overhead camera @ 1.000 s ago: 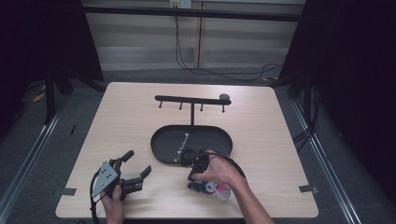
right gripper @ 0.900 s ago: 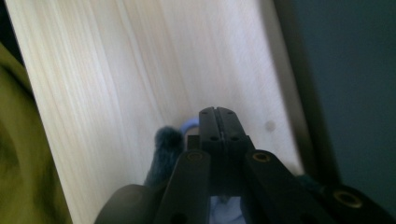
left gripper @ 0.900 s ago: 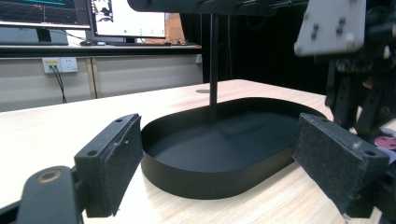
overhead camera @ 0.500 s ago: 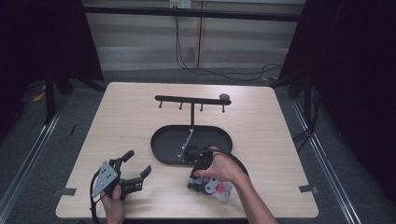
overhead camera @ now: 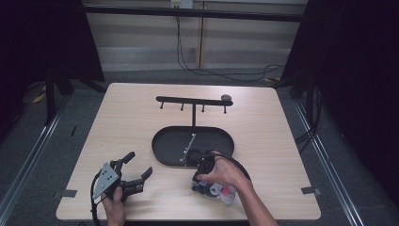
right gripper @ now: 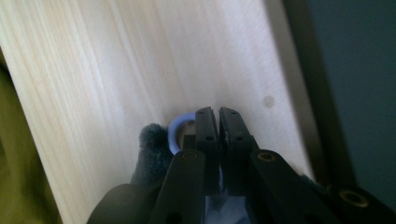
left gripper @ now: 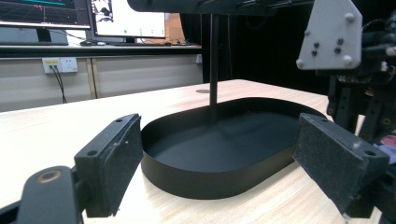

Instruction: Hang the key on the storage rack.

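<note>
the bench (overhead camera: pixel 141 122) is a pale wood-grain top with rounded corners, standing on a grey floor. dark curtains flank it on both sides. a wall panel with cables (overhead camera: pixel 188 52) runs beyond the far edge. the left gripper view shows monitors (left gripper: pixel 84 18) and a wall socket (left gripper: pixel 60 63) behind the bench.

a black oval tray (overhead camera: pixel 164 141) sits near the bench centre. a thin post rises from its far side and carries a horizontal bar with pegs (overhead camera: pixel 188 101). a narrow metallic strip (overhead camera: pixel 188 147) lies inside the tray.

the left gripper (overhead camera: pixel 136 170) is held near the front left corner of the bench, its jaws spread wide with nothing between them; they face the tray.

the right gripper (overhead camera: pixel 203 165) is held at the front edge of the tray, partly covered by the right hand (overhead camera: pixel 226 173). in the right gripper view its jaws are pressed almost together; a pale blue ring (right gripper: pixel 180 126) and a dark fuzzy item (right gripper: pixel 152 149) sit just beside them, but whether the jaws clamp either cannot be told.
</note>
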The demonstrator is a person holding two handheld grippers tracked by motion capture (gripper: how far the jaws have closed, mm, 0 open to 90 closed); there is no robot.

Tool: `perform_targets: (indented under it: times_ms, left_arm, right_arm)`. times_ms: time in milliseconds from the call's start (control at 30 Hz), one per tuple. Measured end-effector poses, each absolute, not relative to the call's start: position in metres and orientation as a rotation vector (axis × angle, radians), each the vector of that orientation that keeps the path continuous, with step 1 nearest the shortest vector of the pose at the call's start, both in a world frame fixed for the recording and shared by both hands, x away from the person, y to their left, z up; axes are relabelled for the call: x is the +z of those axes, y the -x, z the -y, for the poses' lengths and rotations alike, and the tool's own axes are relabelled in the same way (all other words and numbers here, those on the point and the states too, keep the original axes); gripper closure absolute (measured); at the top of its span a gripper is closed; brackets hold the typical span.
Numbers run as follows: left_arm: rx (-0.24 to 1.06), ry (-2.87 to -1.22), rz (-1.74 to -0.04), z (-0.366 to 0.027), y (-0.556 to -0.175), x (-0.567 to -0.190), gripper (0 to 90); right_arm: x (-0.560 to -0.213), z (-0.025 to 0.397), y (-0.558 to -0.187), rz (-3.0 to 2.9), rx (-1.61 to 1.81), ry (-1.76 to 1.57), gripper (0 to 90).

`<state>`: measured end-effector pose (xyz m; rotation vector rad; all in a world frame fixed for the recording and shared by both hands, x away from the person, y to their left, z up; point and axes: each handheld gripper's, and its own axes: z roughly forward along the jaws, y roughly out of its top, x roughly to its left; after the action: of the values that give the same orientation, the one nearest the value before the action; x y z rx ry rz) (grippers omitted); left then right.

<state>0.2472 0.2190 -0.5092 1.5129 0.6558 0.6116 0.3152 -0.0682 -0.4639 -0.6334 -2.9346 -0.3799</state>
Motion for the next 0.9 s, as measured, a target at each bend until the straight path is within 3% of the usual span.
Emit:
perform_targets:
  times_ms: [433, 567, 900]
  left_arm:
    - [0.613, -1.514, -0.656, -0.219, -0.247, -0.509, 15.4]
    - [0.613, -1.513, -0.655, -0.219, -0.247, -0.509, 15.5]
    - [0.614, -1.517, -0.654, -0.219, -0.247, -0.509, 15.4]
  right_arm:
    - [-0.447, 0.068, -0.319, 2.897, -0.532, 0.711, 86.8]
    - [-0.446, 0.069, -0.317, 2.903, -0.527, 0.698, 79.6]
    - [-0.452, 0.078, -0.315, 2.960, -0.408, 0.674, 74.8]
